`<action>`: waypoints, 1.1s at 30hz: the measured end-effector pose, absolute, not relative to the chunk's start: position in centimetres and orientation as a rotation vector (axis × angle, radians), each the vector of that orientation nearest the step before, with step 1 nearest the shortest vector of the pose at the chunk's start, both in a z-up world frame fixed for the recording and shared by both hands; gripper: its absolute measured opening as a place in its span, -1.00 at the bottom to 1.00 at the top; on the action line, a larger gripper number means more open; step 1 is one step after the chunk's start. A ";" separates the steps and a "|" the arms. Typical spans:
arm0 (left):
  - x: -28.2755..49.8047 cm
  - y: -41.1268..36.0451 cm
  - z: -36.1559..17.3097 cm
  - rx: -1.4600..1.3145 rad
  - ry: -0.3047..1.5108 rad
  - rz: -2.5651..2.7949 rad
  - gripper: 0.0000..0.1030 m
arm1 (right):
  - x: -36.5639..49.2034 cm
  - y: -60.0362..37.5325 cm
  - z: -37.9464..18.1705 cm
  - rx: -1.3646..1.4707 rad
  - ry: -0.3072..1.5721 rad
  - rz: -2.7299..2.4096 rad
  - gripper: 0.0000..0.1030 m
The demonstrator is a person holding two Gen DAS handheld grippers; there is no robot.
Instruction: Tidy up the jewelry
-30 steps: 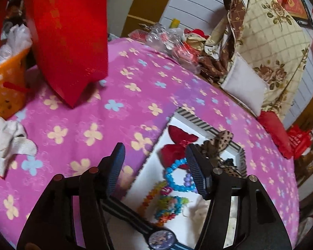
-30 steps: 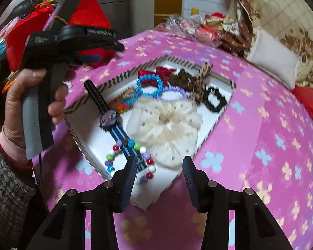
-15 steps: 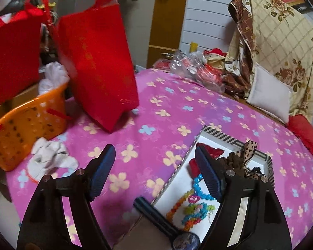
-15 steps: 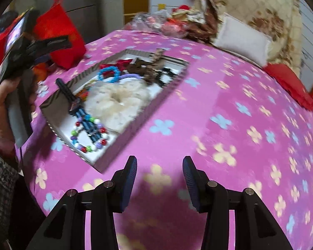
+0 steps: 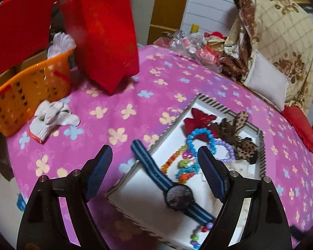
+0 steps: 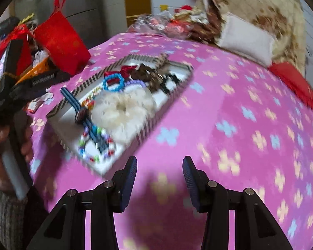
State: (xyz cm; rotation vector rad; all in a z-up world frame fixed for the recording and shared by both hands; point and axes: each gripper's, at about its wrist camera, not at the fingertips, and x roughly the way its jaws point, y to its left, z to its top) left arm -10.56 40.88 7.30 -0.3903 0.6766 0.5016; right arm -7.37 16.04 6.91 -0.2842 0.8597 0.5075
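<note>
L tool point(image 5: 154, 163): jaws spread wide, nothing between pads. Hovers above near-left corner of tray point(image 5: 210, 102); watch point(image 5: 178, 194) lies just ahead and below, between the fingers in view, strap running diagonally with upper end hanging out over tray's left rim onto the pink floral cloth point(image 5: 123, 95).

R tool point(image 6: 159, 177): jaws apart, empty, over bare cloth, well clear of tray point(image 6: 135, 58), which sits ahead-left. R view blurred, small detail unreliable.

Tray contents (L view): blue bead bracelet point(image 5: 200, 138), purple bead bracelet point(image 5: 226, 151), red bow point(image 5: 198, 119), leopard scrunchie point(image 5: 245, 145), multicolour bead pieces near centre. Cream scrunchie point(image 6: 123, 107) fills middle of tray in R view; bead bracelet point(image 6: 96, 143) lies under lower strap end.

Step, my read: jewelry appears all gathered in tray, neither tool engaged → near end of task, or a pause between picks. Only untidy item = watch strap overhanging rim.

Next, if anything: L tool drops onto strap near the dial, pinches, shifts watch fully inside. Needs low approach; strap lies flat, thin target.

Off-task on surface: red bag point(image 5: 106, 35), orange basket point(image 5: 29, 91), white gloves point(image 5: 52, 116).
</note>
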 end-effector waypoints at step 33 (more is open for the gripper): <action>-1.6 31.4 1.7 -0.312 0.959 0.029 0.23 | 3.0 5.3 1.9 0.022 1.029 0.074 -0.83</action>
